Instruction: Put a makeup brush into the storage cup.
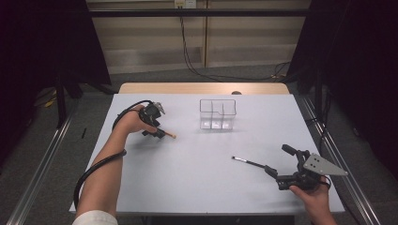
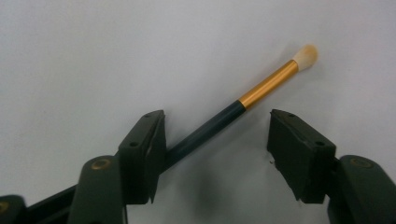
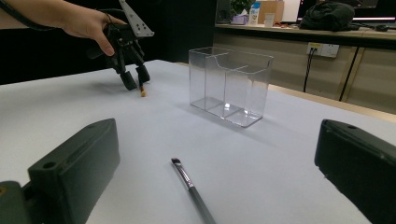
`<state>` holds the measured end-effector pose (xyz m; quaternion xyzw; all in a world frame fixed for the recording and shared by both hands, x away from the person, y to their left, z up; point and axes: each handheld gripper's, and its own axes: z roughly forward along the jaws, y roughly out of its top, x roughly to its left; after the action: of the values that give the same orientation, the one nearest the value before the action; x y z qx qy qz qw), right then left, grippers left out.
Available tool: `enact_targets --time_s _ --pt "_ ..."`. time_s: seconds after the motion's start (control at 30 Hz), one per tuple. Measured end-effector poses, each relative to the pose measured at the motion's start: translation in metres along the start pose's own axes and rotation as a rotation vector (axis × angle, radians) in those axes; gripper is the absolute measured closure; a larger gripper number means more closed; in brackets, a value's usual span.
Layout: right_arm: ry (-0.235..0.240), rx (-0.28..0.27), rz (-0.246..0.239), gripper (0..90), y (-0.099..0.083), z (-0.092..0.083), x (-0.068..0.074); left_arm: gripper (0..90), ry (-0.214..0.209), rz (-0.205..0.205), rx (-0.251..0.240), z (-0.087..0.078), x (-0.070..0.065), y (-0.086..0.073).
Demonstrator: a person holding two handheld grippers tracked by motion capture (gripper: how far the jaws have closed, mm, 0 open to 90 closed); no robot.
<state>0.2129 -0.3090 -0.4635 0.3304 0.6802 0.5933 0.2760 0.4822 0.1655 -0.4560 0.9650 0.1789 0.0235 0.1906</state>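
the left gripper [image 2: 217, 149], jaws parted and not yet clamped, straddles the dark-handled, gold-ferruled brush [image 2: 243, 105] lying flat on the white table [image 1: 187, 178]; closing off-centre could roll the slim handle out of the pads.

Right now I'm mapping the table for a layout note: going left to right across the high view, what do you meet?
Left gripper → gold-banded brush → clear organizer → black brush → right gripper.
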Motion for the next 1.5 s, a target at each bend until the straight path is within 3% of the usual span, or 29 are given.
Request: enact_targets --time_s 0.43,0.7,0.93,1.0,1.03,1.2,1.4,1.5 --pt "-0.001 0.001 -0.001 0.0 0.0003 0.0001 -0.0001 48.8 -0.013 0.001 0.038 -0.0010 -0.0028 0.0050" --pt "-0.003 -0.006 0.000 0.0 0.0013 -0.0011 -0.0008 53.8 -0.011 -0.033 0.061 -0.0007 -0.0032 0.0084" --pt "-0.004 -0.003 0.002 0.0 0.0011 -0.0003 -0.0009 66.2 -0.008 -0.053 0.048 -0.0021 -0.0024 0.0061" --pt "-0.001 -0.002 0.001 0.0 0.0010 -0.0001 -0.0007 71.5 -0.013 -0.048 0.053 -0.0026 -0.0039 0.0067" --pt "0.000 -0.001 0.001 0.0 0.0008 0.0001 -0.0007 78.9 -0.016 -0.042 0.060 -0.0027 -0.0043 0.0073" --pt "-0.001 0.001 0.004 0.0 0.0009 0.0006 -0.0008 83.0 -0.021 -0.056 0.077 -0.0028 -0.0062 0.0096" --pt "0.001 0.000 -0.001 0.0 0.0008 0.0012 -0.0009 79.3 -0.047 -0.071 0.113 -0.0059 -0.0036 0.0067" --pt "0.001 0.001 0.002 0.0 0.0005 0.0014 -0.0011 79.6 -0.037 -0.077 0.114 -0.0070 -0.0030 0.0039"
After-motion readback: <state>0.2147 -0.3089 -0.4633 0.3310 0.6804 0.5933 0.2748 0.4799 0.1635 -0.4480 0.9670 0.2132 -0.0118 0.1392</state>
